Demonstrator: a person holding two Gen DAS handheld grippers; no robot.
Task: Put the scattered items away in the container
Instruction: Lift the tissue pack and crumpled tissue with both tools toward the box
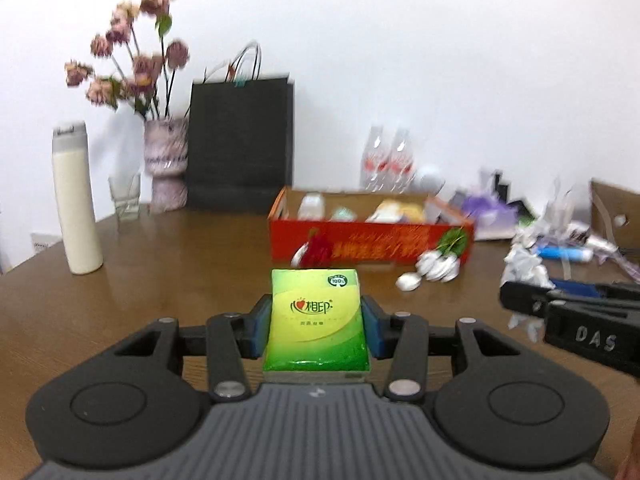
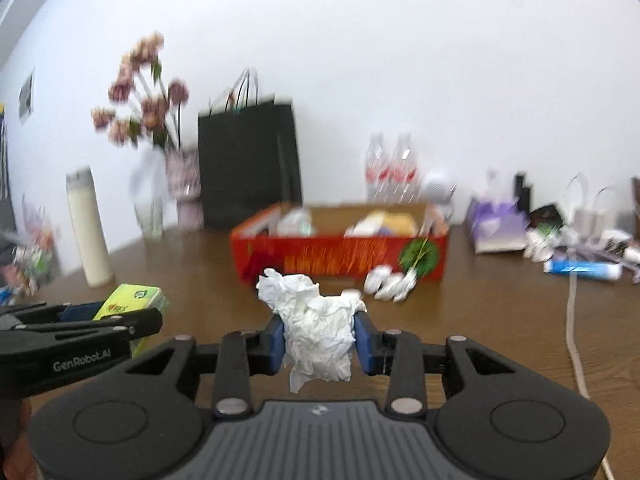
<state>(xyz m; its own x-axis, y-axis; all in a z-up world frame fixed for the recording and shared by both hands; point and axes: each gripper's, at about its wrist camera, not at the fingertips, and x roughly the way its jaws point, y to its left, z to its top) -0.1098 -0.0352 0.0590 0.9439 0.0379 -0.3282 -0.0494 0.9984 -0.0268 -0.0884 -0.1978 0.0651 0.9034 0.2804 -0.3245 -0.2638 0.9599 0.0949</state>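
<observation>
Far left on the brown table [image 1: 160, 280], a tall white bottle [image 1: 76, 208] standing upright; next along, a clear glass [image 1: 126, 198], then a patterned vase [image 1: 166, 164] of dried pink flowers [image 1: 132, 68]; right beside the vase, a black paper bag [image 1: 240, 144] up against the white wall; moving to centre, the left gripper [image 1: 318, 326] clamped on a green tissue pack [image 1: 318, 320], blue pads [image 1: 262, 328] pressing both long sides, pack off the table and pointing toward the red cardboard box [image 1: 372, 244]; box open-topped, several blurred items already inside, too smeared to name; behind it two clear bottles [image 1: 386, 160] with red labels by the wall; just in front of the box's right corner, a cluster of small white wrapped pieces [image 1: 432, 270] lying on the wood; over to the right, the right gripper [image 2: 320, 338] pinched on a crumpled white tissue [image 2: 316, 332], wad bulging above and below the pads, held clear of the table and short of the box; further right, a purple packet [image 2: 500, 224], a jumble of clear wrappers and ribbon, a blue tube [image 2: 584, 270] lying flat; at the far right edge, a white cord [image 2: 574, 344] trailing across the tabletop.
</observation>
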